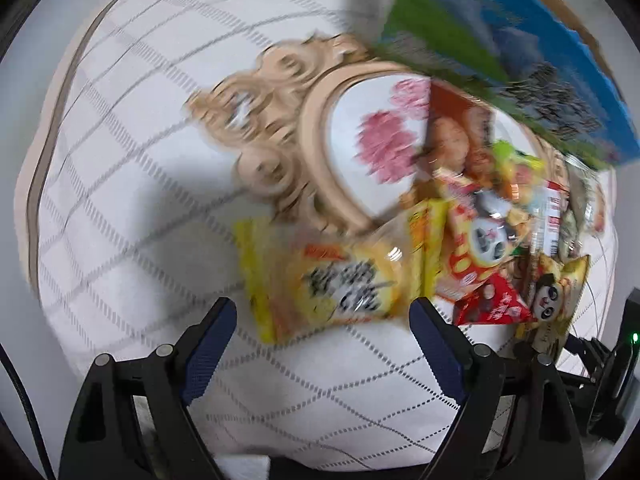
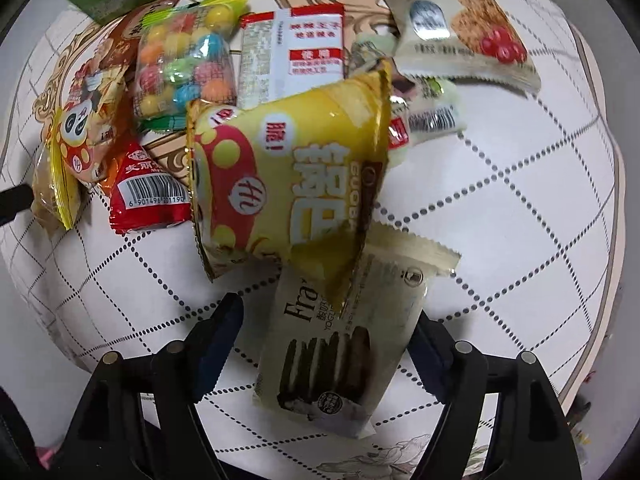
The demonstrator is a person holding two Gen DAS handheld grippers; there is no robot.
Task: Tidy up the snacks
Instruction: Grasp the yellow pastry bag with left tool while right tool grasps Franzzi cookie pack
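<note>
The right gripper (image 2: pixel 324 344) straddles the cream wafer packet (image 2: pixel 340 356), fingers wide and not pressing. The left gripper (image 1: pixel 320 320) hovers wide-fingered just beside the ornate tray (image 1: pixel 316 128). Closing may also drag along the yellow crisp bag (image 2: pixel 292 184) overlapping the packet.

A home, by the look of it: a table under a white tablecloth (image 2: pixel 520 208) with a dotted diamond pattern, an ornate beige scrollwork tray (image 1: pixel 280 128) painted with pink flowers, and a heap of small snack packets (image 2: pixel 288 168) beside a cardboard box (image 1: pixel 520 40).
</note>
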